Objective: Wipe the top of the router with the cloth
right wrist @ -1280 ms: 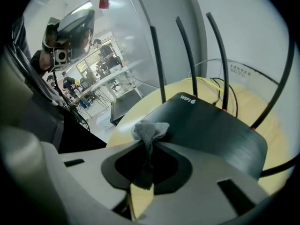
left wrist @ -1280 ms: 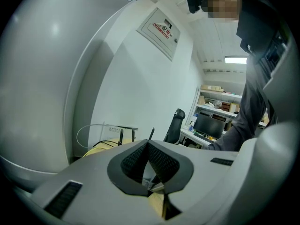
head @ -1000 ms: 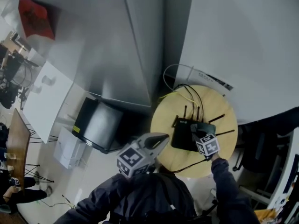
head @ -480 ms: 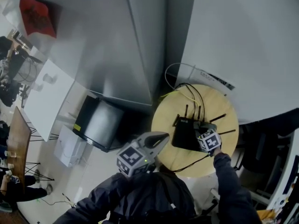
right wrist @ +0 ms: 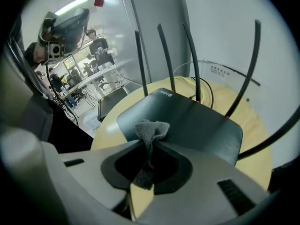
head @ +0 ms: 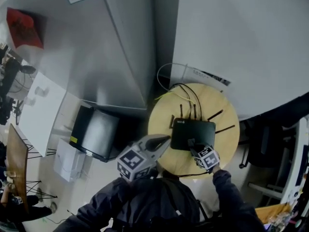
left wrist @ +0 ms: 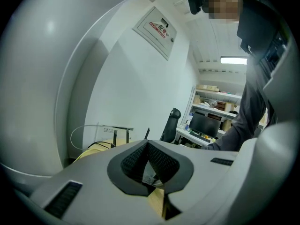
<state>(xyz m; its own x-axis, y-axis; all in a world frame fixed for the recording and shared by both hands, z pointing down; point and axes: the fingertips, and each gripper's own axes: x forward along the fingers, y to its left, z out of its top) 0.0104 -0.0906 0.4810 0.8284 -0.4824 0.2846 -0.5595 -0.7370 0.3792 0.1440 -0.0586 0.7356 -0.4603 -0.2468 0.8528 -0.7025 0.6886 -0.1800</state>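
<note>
Round wooden table (head: 219, 144), right gripper (right wrist: 150, 146) clamping cloth (right wrist: 151, 128) on router (head: 193, 132), left gripper (head: 166, 140) closed, aside

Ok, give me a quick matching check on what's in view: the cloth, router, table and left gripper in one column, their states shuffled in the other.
Column one:
1. small grey cloth
2. flat black router
3. round light-wood table
4. left gripper

Column two:
A. jaws together, nothing between them
B. lies flat with its antennas up
C. pinched in the jaws of the right gripper
D. carries the router and its cables

Pairs: 1-C, 2-B, 3-D, 4-A.
</note>
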